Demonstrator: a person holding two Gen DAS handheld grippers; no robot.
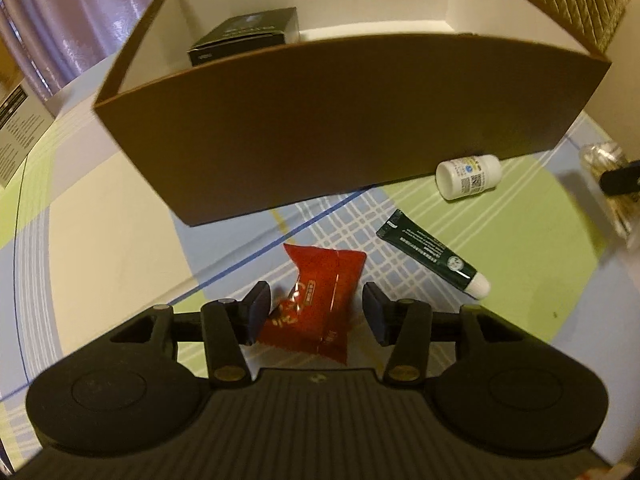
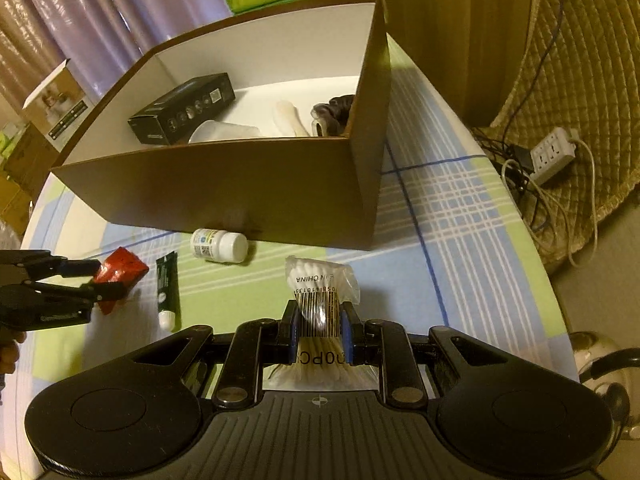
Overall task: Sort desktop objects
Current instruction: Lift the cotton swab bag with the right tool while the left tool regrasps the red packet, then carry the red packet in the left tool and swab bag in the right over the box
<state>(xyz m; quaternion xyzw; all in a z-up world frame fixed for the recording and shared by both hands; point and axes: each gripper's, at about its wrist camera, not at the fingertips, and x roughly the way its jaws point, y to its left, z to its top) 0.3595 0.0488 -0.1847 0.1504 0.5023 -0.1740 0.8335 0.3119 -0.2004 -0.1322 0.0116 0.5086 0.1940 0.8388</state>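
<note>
Left wrist view: left gripper (image 1: 316, 312) spread wide around a red packet (image 1: 320, 300) lying on the checked tablecloth (image 1: 120, 208), not yet pinched; closing comes next. Brown box (image 1: 340, 128) just ahead.

Right wrist view: right gripper (image 2: 319, 330) clamped on a bag of cotton swabs (image 2: 322, 284); lifting over the box wall likely follows. Curtains (image 2: 80, 20) behind.
</note>
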